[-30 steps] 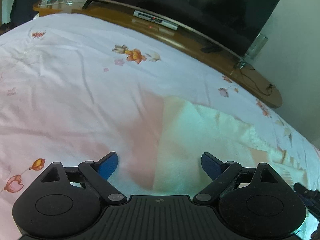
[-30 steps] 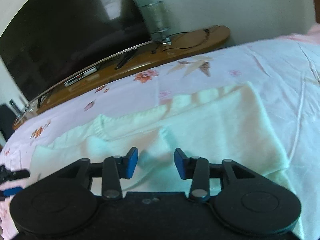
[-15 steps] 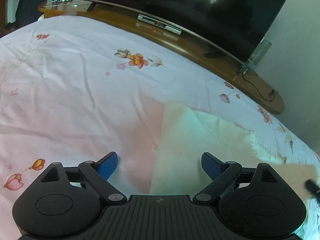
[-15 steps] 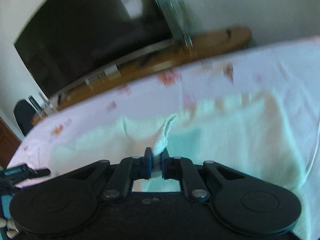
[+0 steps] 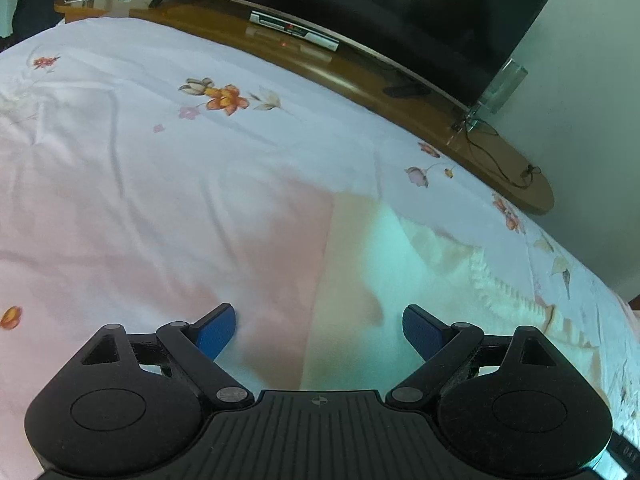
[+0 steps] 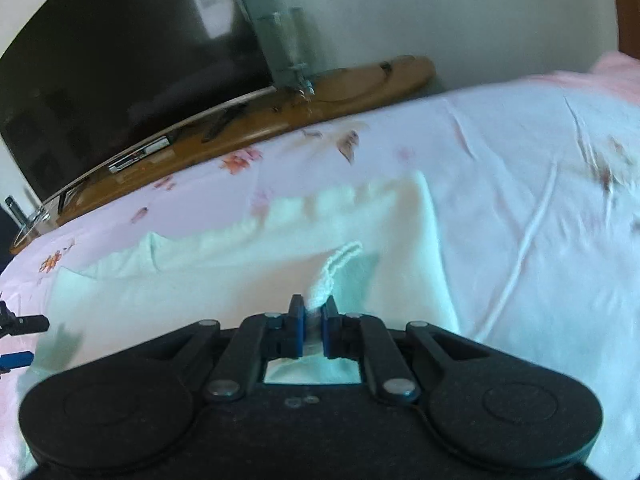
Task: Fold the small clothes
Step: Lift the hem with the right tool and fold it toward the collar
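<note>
A knitted edge of the pale garment (image 6: 248, 280) is pinched between the blue pads (image 6: 296, 330) of the right gripper (image 6: 313, 330), which are closed tightly on it; the pinched strip is drawn up from the cloth and runs away from the fingertips to a ribbed end just beyond them. The rest of the garment is spread flat on the sheet (image 6: 520, 168) ahead of and to both sides of that gripper, its scalloped far hem lying toward the shelf (image 6: 360, 84). The left gripper (image 5: 318, 330) is held with its fingers (image 5: 214, 330) wide apart and nothing is touched by them (the cloth's straight left edge is seen between the two pads, nearer the right one). From there the garment (image 5: 400, 264) extends ahead and to the right, over the flowered sheet (image 5: 140, 152). Further off, a long curved wooden shelf (image 5: 360, 76) is seen past the bed edge, and a dark TV (image 5: 400, 4) is stood on it
</note>
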`<state>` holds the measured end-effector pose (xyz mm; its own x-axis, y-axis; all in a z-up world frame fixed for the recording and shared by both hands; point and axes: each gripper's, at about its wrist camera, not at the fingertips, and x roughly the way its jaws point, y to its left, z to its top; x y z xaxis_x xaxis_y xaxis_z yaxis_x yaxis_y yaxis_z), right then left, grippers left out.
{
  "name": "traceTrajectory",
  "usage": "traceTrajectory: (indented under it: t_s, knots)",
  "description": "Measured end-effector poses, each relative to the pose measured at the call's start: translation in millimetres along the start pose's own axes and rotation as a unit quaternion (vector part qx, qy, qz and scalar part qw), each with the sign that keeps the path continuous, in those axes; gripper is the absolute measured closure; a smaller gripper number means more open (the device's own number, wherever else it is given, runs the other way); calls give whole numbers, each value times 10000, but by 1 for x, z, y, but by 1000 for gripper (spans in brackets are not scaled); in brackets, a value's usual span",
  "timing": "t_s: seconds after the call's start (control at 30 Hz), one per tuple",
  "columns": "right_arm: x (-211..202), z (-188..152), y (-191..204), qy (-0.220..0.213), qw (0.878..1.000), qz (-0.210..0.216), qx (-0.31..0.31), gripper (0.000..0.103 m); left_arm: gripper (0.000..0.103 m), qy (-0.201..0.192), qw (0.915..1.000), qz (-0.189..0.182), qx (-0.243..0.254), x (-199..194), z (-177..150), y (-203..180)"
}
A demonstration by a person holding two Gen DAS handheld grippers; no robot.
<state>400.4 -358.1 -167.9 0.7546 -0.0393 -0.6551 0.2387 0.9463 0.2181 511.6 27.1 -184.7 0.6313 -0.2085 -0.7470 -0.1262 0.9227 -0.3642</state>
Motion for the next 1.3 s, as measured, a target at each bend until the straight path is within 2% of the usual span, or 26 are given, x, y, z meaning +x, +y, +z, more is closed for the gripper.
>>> traceTrajectory:
  t_s: [0.03,0.13,0.2,0.23,0.27,0.3,0.47,0.53,0.6,0.63,0.73,0.9,0.93,0.97,1.0,1.03,1.1,1.2,1.23,1.3]
  knots:
    - [-3,-2,-2,-68,9999,-119,-12,94,13,-16,10000,-39,-3,2,2,-2]
    - [-2,-4,-15,26,9996,-4,283,94,13,33,10000,-91,8,11,7,-7]
    - [-1,-3,-16,46,9997,23,243,93,13,73,9999,-136,-14,17,9,-9]
    - [0,-2,-16,99,9995,101,265,91,13,66,9999,-158,20,20,10,-11]
    - [0,-1,-18,162,9991,169,356,83,13,74,9998,-160,54,22,11,-13]
    - [3,1,-20,162,9985,240,458,80,13,74,9998,-161,69,24,12,-13]
    - [8,7,-38,198,9947,366,943,80,13,48,9992,-314,-242,29,20,-5]
    - [16,9,-37,255,9948,366,918,81,13,56,9993,-293,-221,31,23,-7]
    - [15,11,-33,202,9959,346,816,92,13,37,9995,-280,-162,32,23,-10]
    - [9,11,-31,116,9964,346,760,94,13,26,9995,-276,-134,33,23,-11]
    - [-12,9,-26,-220,9988,99,429,95,13,2,9994,-312,-127,33,24,-11]
    - [-5,-2,-39,80,9986,-33,516,95,13,-74,9993,-332,-123,37,25,-12]
    - [-5,-3,-39,69,9984,-9,565,94,21,-108,9992,-354,-172,37,24,-12]
    - [-4,-3,-38,61,9983,-12,578,94,64,-152,9988,-399,-230,35,23,-12]
    - [-4,-3,-38,49,9984,-20,563,94,79,-71,9986,-455,-245,36,23,-13]
    - [-5,-5,-39,22,9985,-31,553,94,82,-7,9985,-495,-237,37,22,-15]
    - [-8,-8,-42,-18,9983,-94,568,95,82,-133,9985,-524,-70,32,19,-22]
    - [-13,-10,-41,-123,9982,-329,481,95,83,-403,9960,-776,174,18,20,-33]
    - [-15,-12,-39,-181,9980,-430,418,95,83,-504,9956,-704,353,17,21,-37]
    - [-11,-14,-39,-146,9980,-515,346,95,83,-401,9979,-321,397,28,23,-33]
